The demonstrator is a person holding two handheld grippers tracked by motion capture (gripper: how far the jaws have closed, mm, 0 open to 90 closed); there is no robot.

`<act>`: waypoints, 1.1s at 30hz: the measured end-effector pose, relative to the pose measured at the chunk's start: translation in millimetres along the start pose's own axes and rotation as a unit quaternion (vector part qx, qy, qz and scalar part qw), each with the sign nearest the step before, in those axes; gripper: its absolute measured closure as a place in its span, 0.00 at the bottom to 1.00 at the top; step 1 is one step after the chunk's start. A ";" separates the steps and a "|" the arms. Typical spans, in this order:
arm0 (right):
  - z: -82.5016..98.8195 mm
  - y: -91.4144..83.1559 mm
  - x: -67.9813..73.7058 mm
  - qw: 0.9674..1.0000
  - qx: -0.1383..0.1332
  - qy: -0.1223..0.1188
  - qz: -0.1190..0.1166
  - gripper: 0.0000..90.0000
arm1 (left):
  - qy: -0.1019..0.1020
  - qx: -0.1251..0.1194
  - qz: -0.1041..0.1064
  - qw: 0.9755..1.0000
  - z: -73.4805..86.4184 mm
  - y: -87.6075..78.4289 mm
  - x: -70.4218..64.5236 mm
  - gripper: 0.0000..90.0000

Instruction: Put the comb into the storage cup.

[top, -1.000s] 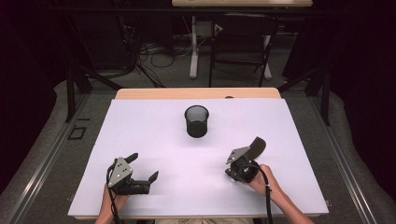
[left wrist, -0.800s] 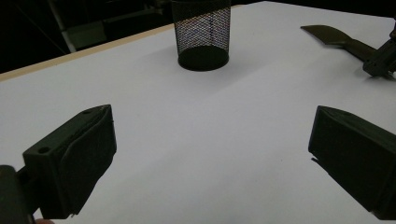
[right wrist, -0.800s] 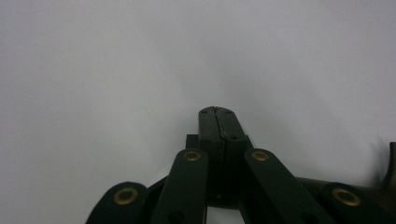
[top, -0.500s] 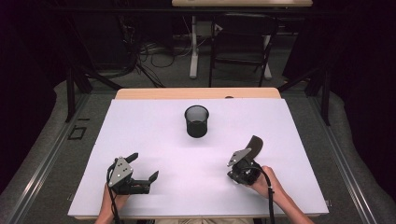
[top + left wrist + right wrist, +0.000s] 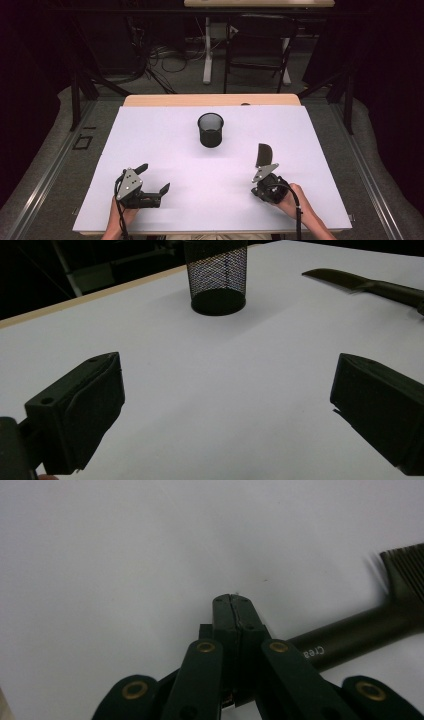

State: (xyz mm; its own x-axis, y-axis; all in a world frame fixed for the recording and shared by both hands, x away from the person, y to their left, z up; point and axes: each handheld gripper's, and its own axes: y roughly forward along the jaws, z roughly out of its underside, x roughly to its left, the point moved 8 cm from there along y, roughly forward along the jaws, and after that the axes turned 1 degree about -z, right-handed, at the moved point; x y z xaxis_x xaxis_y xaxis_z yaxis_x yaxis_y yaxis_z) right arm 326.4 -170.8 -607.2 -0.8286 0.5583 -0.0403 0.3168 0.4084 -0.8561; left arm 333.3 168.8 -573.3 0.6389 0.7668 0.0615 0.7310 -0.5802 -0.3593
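**Black comb swung toward the mesh cup**

Black comb (image 5: 263, 154) is now pinched by its handle in our right gripper (image 5: 262, 172), jaws pressed tight on it. The toothed end points to about twelve o'clock, up the table (image 5: 150, 145). A second ago that end leaned out toward one or two o'clock, so the comb has been turned straighter toward the far edge. The hand has barely shifted.

Wire mesh cup (image 5: 210, 130) stands upright near table centre, at roughly eleven o'clock from the comb and well apart from it. It looks empty.

Our left gripper (image 5: 150, 185) rests at the near left with jaws spread wide and nothing between them; it has not moved.

We judge the grip secure and the comb newly aligned. What remains is the carry over the cup rim and the drop.
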 end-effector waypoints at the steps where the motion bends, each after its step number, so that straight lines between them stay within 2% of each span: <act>1: 0.2 -0.7 -0.2 1.000 0.000 0.004 0.001 1.00 | 0.001 0.000 0.000 1.000 -0.1 -0.1 0.0 0.01; 5: 0.9 -3.6 -3.0 1.000 0.002 0.001 0.003 1.00 | 0.001 -0.001 0.000 1.000 -0.1 -0.6 0.8 0.01; 7: 2.0 -5.2 -3.0 1.000 0.004 0.008 0.002 1.00 | 0.000 -0.001 -0.001 1.000 -0.1 -0.7 1.2 0.01; 14: 5.8 -8.2 -2.0 1.000 0.015 0.002 -0.006 1.00 | 0.001 -0.001 -0.001 1.000 -0.2 -0.7 0.8 0.01; 19: 14.7 -12.1 -3.4 1.000 0.023 0.014 -0.005 1.00 | 0.002 0.000 0.000 1.000 -0.1 -0.5 0.4 0.01; 21: 16.3 -12.4 -4.2 1.000 0.025 0.011 -0.005 1.00 | 0.002 0.000 0.000 1.000 -0.1 -0.5 0.4 0.01; 33: 28.6 -18.4 -19.5 0.999 0.038 0.033 0.015 1.00 | 0.003 0.000 -0.001 1.000 0.0 -0.6 1.0 0.01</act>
State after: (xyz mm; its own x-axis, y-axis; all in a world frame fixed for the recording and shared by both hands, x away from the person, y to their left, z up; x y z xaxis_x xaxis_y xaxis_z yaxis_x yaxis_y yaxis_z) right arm 323.5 -209.9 -605.3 -0.7859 0.6175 -0.0344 0.3031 0.3361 -0.8917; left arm 333.5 169.9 -573.1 0.6388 0.7664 0.0675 0.7321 -0.5786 -0.3594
